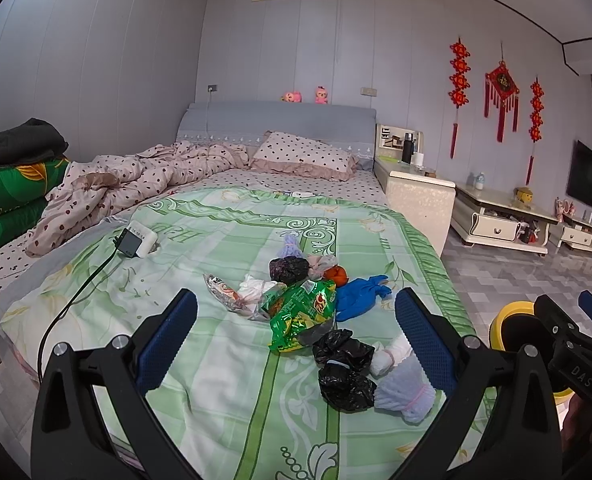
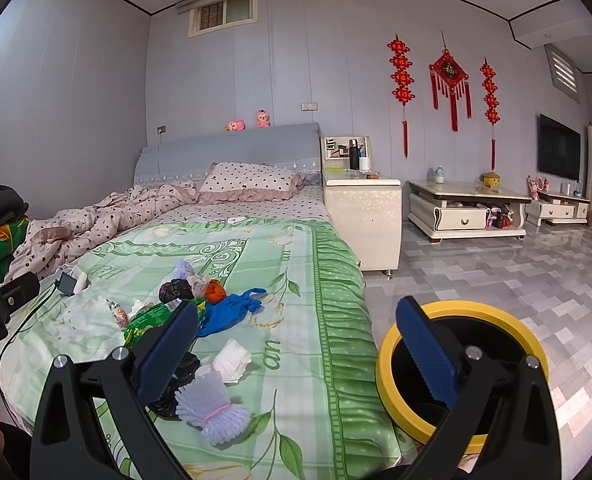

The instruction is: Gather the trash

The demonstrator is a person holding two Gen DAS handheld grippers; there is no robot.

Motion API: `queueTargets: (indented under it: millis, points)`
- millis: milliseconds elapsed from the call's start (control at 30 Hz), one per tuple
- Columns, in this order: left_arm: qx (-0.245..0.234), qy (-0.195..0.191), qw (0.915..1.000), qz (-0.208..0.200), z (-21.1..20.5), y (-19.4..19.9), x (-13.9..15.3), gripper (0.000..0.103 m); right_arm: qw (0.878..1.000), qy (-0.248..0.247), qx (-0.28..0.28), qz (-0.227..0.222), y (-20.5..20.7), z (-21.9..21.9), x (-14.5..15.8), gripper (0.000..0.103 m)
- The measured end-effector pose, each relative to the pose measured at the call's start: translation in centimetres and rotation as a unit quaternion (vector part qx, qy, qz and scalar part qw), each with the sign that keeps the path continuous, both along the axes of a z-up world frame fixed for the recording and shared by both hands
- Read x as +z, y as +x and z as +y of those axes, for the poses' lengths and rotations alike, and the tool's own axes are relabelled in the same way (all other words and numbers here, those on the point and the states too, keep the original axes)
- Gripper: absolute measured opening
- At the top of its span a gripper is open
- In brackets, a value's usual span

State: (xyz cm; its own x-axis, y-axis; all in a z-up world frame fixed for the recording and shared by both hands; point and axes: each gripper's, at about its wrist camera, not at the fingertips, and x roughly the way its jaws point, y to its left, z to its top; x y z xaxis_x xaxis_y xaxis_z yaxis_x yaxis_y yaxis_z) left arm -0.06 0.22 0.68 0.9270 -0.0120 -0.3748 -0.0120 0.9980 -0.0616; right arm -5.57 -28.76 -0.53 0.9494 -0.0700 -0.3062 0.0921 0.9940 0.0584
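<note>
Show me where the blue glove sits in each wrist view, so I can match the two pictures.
Left wrist view: the blue glove lies right of center on the green bedspread, right of the green snack bag.
Right wrist view: the blue glove lies left of center, just past the left finger of the right claw.
Shared landmark: the yellow-rimmed bin beside the bed.

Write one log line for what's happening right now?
left hand-held gripper: open, empty | right hand-held gripper: open, empty | trash pile: on bed | yellow bin: on floor beside bed
</note>
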Motion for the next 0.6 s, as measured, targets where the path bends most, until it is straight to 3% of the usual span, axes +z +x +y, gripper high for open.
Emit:
queueTargets:
  millis: [600]
  points:
    - [-0.001, -0.002, 1.0, 0.001, 0.06, -0.06, -0.05, 0.095, 1.0, 0.0, 0.0, 0.001, -0.02, -0.08, -0.06, 0.096]
